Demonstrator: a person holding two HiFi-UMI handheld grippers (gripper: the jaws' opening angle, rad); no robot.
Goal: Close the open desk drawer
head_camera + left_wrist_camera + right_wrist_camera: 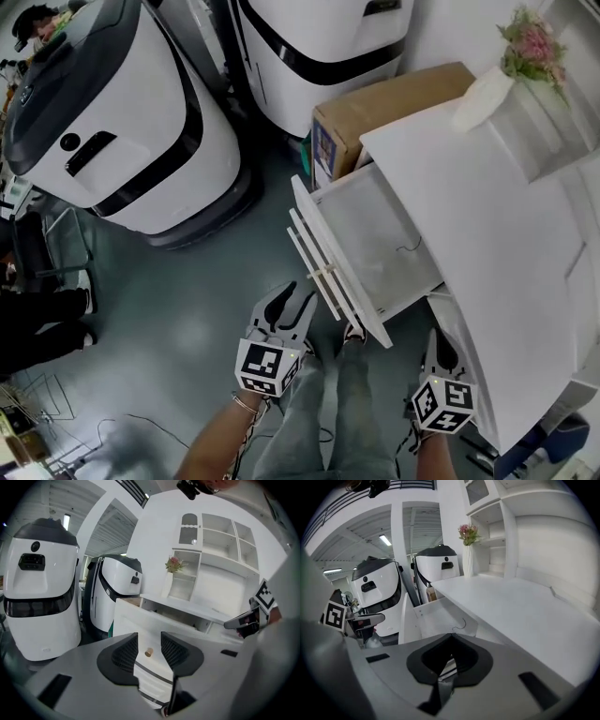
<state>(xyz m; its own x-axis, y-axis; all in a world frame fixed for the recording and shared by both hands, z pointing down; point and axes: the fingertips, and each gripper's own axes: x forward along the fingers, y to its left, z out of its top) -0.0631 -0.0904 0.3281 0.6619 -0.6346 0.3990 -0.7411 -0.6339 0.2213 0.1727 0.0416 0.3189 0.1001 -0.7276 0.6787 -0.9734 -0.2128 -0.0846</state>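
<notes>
The white desk drawer [380, 246] stands pulled far out from the white desk [487, 216]. Its front panel [330, 251] carries a pale wooden bar handle [322, 273]. My left gripper [292, 296] is open, a little short of that front panel and apart from it. In the left gripper view the handle's round wooden end [148, 652] shows between the spread fingers of the left gripper [149, 642]. My right gripper [441, 345] is shut and holds nothing, beside the desk edge to the drawer's right. In the right gripper view its jaws [451, 656] meet, with the drawer's bare inside [440, 616] beyond.
Two large white-and-black machines [112, 122] [319, 47] stand on the floor left of and behind the drawer. A cardboard box [375, 112] sits against the desk. A vase of flowers [530, 47] is on the desktop. A person's legs [37, 323] are at the far left.
</notes>
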